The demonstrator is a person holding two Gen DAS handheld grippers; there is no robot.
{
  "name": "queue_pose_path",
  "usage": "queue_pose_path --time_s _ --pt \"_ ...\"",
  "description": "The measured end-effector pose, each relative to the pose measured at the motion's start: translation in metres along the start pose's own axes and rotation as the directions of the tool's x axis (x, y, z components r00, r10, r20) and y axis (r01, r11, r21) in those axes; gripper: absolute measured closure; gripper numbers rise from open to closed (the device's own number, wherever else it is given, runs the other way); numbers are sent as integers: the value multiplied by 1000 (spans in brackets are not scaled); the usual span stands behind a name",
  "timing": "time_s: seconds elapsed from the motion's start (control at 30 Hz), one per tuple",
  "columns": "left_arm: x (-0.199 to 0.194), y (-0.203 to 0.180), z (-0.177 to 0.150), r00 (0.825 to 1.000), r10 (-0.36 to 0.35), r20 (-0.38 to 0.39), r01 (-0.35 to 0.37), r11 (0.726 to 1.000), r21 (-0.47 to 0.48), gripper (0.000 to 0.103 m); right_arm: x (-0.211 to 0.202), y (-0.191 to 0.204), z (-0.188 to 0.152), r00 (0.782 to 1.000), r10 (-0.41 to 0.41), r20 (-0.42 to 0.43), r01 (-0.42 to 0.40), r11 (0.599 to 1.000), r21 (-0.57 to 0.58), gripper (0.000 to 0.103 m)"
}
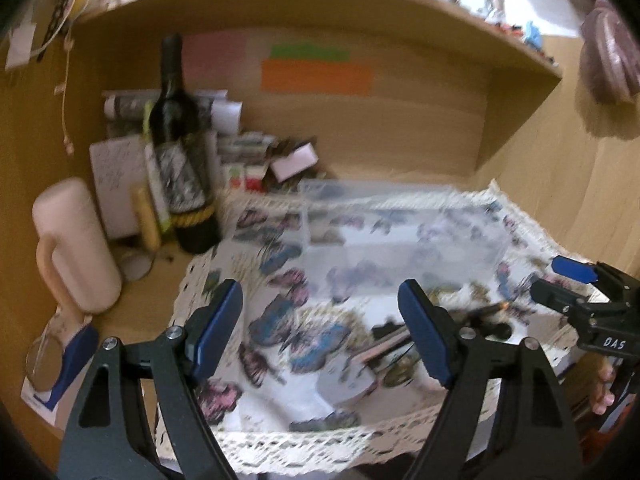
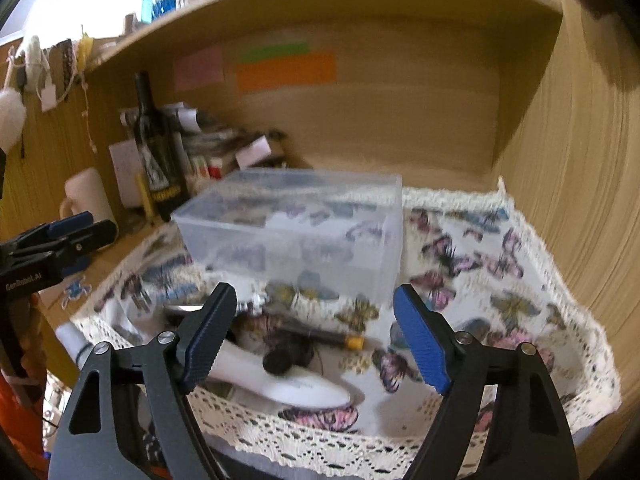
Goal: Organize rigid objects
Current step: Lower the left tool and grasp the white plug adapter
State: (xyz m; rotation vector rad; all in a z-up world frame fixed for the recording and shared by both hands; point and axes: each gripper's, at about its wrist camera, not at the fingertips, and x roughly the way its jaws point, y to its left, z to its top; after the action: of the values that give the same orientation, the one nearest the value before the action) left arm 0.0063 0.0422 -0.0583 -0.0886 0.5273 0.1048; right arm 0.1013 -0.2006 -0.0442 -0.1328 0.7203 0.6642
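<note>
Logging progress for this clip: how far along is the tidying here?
Nothing looks done: the clear plastic storage box on the butterfly-print cloth appears empty. Nothing is in hand either; the left gripper and right gripper are both open and empty. Left to do: the white oblong bottle, the dark pencil with a yellow end and the small black round piece lie loose in front of the box.

I see a clear plastic box (image 2: pixel 296 236), open-topped and upright, sitting on the butterfly cloth toward the twelve o'clock side of my right view. Nearer me, at about seven o'clock from it, lie a white elongated item (image 2: pixel 288 384), a dark slim pen-like stick with a yellow end (image 2: pixel 320 334) and a small black round piece (image 2: pixel 278 360). Blur keeps me from naming them surely.
</note>
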Motion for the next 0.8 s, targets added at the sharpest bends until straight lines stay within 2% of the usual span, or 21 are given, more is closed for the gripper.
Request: queue_pose_path --time_s 0.23,0.3,0.53,0.67,0.8 --pt "13 9 -26 996 -14 -94 12 1000 -22 22 22 4 -16 995 24 -97 -23 1000 4 35" --pt "16 8 -31 993 -26 -116 23 999 -26 22 28 4 -18 992 36 -123 -35 999 12 42" --pt "29 4 -44 984 -66 -168 62 998 -30 22 48 4 -18 978 58 -202 -54 998 23 46" --pt "40 4 -48 977 -82 -196 75 996 -42 27 56 6 -19 970 61 -235 -61 998 8 65" --pt "48 6 -48 970 -117 -215 104 992 -71 31 61 5 -20 966 72 -250 -67 997 29 76"
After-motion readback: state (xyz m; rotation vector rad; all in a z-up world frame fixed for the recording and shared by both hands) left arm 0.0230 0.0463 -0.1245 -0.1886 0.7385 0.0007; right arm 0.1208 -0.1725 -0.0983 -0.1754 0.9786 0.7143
